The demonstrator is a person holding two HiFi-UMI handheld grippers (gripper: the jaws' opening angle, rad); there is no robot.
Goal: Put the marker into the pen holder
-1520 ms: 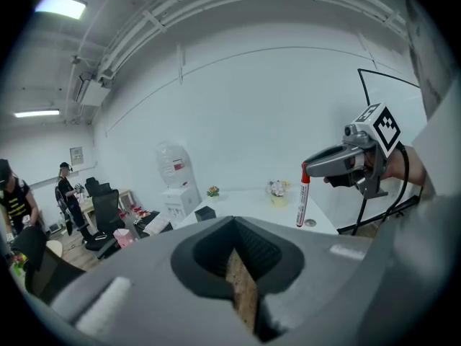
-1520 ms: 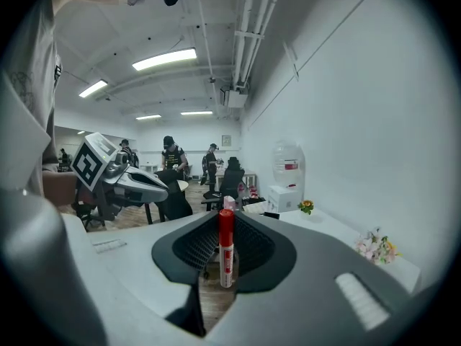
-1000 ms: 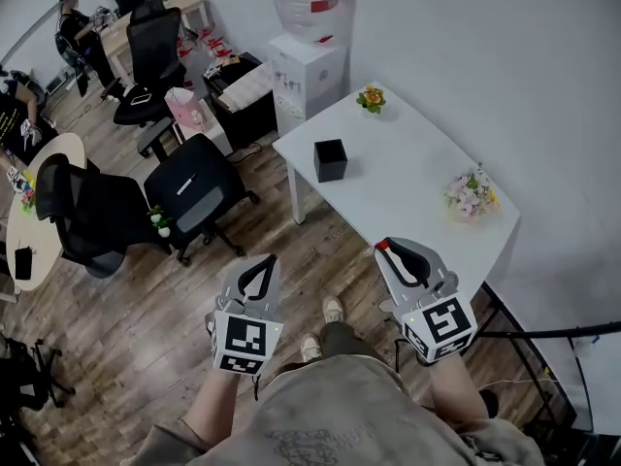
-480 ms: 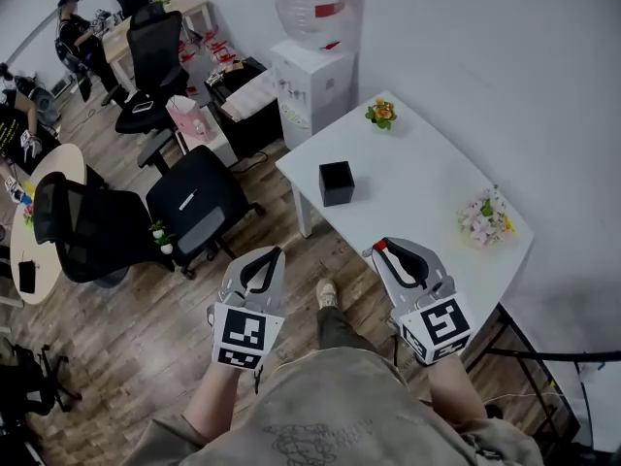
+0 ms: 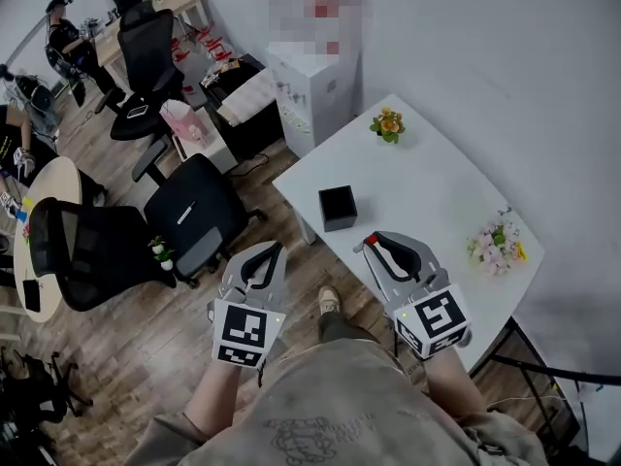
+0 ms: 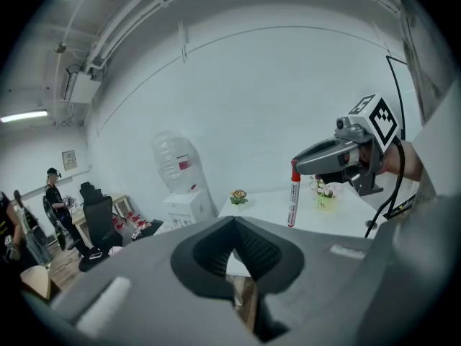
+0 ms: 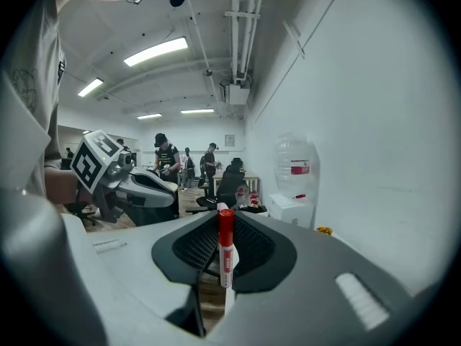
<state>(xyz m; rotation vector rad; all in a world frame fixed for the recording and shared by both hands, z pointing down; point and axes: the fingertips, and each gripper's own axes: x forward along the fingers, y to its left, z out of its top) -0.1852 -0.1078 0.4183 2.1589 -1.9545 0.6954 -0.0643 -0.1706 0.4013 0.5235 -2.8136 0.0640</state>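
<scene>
A white marker with a red cap (image 7: 225,254) stands upright between the jaws of my right gripper (image 5: 374,245), which is shut on it; the same marker (image 6: 293,197) hangs down from that gripper in the left gripper view. The black cube pen holder (image 5: 338,208) sits on the near-left part of the white table (image 5: 432,192), just ahead and left of the right gripper. My left gripper (image 5: 270,254) is shut with nothing in it, held over the wooden floor left of the table.
Two small flower pots (image 5: 389,124) (image 5: 497,246) stand on the table's far and right parts. A water dispenser (image 5: 309,87) stands beside the table's far-left corner. Black office chairs (image 5: 194,216) and people at desks fill the room's left side.
The view has moved closer to the table. My right gripper with the marker now sits nearer the pen holder, over the table's near edge. The left gripper stays alongside.
</scene>
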